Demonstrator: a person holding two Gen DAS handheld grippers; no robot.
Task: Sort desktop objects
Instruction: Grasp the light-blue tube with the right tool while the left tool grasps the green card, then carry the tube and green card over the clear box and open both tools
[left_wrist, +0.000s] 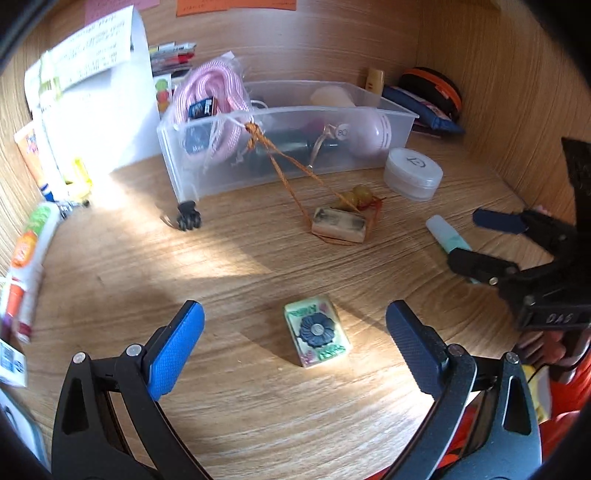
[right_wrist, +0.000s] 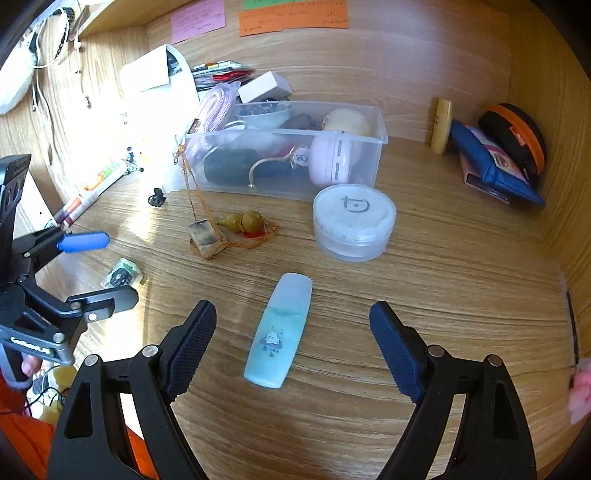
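Note:
My left gripper (left_wrist: 295, 332) is open with a green flower-printed tile (left_wrist: 316, 335) lying on the desk between its fingers. My right gripper (right_wrist: 293, 332) is open around a light-blue highlighter (right_wrist: 279, 329) that lies on the desk. In the left wrist view the right gripper (left_wrist: 476, 240) straddles the highlighter (left_wrist: 445, 234). In the right wrist view the left gripper (right_wrist: 99, 266) flanks the tile (right_wrist: 122, 274). A clear plastic bin (left_wrist: 399, 110) full of items stands at the back. A block-and-gourd charm (left_wrist: 341, 221) on orange cord hangs from the bin's edge onto the desk.
A round white jar (right_wrist: 354, 221) sits right of the bin (right_wrist: 380, 138). A small black clip (left_wrist: 189, 216) lies left of it. Pouches (right_wrist: 498, 162) fill the back right corner. Tubes and papers (left_wrist: 26, 254) line the left wall.

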